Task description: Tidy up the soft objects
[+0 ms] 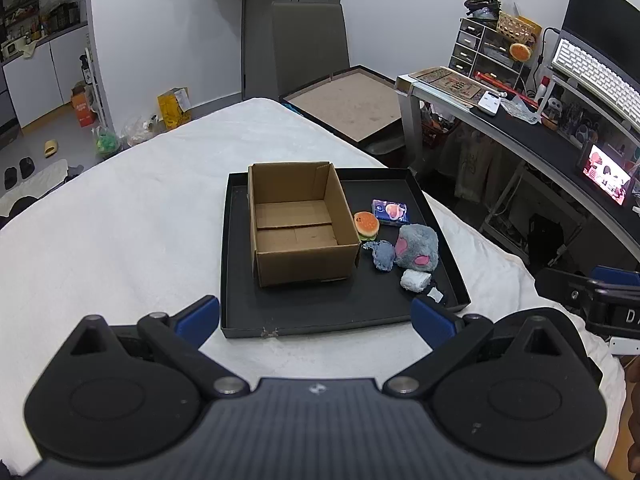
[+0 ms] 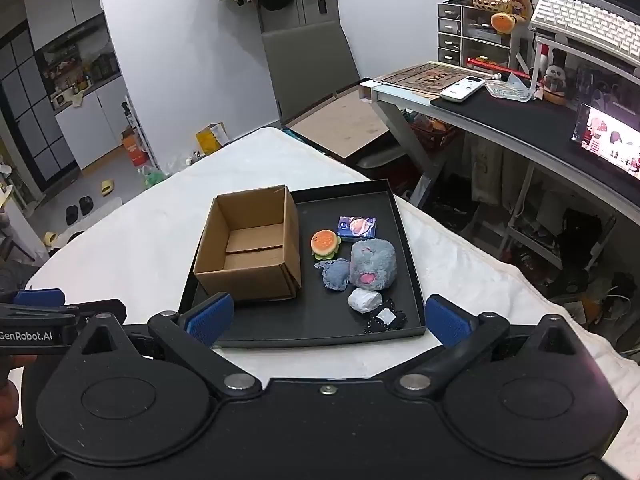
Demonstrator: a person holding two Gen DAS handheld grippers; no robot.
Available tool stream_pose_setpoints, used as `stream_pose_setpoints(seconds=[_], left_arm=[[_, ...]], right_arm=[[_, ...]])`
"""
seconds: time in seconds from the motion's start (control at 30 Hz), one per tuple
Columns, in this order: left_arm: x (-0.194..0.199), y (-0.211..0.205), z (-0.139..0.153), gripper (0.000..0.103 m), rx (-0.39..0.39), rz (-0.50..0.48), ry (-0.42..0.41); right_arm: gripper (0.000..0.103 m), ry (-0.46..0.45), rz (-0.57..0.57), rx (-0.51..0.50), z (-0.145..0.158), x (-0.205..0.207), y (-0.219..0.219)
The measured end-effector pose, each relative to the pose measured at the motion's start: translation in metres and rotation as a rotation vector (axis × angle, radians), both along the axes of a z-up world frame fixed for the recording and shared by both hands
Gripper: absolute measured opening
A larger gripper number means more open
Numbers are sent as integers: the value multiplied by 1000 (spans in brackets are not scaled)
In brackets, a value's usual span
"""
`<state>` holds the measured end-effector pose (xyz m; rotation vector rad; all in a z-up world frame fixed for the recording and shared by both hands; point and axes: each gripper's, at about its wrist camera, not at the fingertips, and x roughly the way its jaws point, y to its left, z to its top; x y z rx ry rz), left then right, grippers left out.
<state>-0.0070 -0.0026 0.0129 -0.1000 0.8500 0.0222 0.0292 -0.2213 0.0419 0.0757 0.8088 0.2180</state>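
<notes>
A shallow black tray lies on a white-covered bed. Inside it, on the left, an open cardboard box stands upright and empty. To the right of the box, on the tray floor, the soft objects sit loose: a small burger plush just beside the box wall, a dark blue packet behind it, a fluffy grey plush with pink patches, and a small blue-grey fabric toy touching that plush on its left. Nearer the tray's front edge lie a crumpled white wad and, in the right wrist view, a dark patterned fabric piece with a white patch.

The left gripper hovers over the tray's near edge, jaws spread wide with nothing between them. The right gripper hangs likewise, jaws wide apart and empty, above the tray's front rim. Neither touches any object.
</notes>
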Motion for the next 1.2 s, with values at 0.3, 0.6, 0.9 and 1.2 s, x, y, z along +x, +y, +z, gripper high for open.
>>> stream_pose_setpoints(seconds=[0.3,0.6,0.9,1.2], left_arm=[[-2,2,1,101,-4,-3,-6],[-10,-1,1,101,3,-8,-11],[-16,-6,4,101,8,-11,-20],[-20,-8,5,101,14,-8,-19]], right_arm=[[103,4,-9,-2,-2,-3,0],[103,3,-26,7,-1,-9,-5],[103,-3,-28,12,2,-10,-7],[103,-11,-29,18,4,-13,-11]])
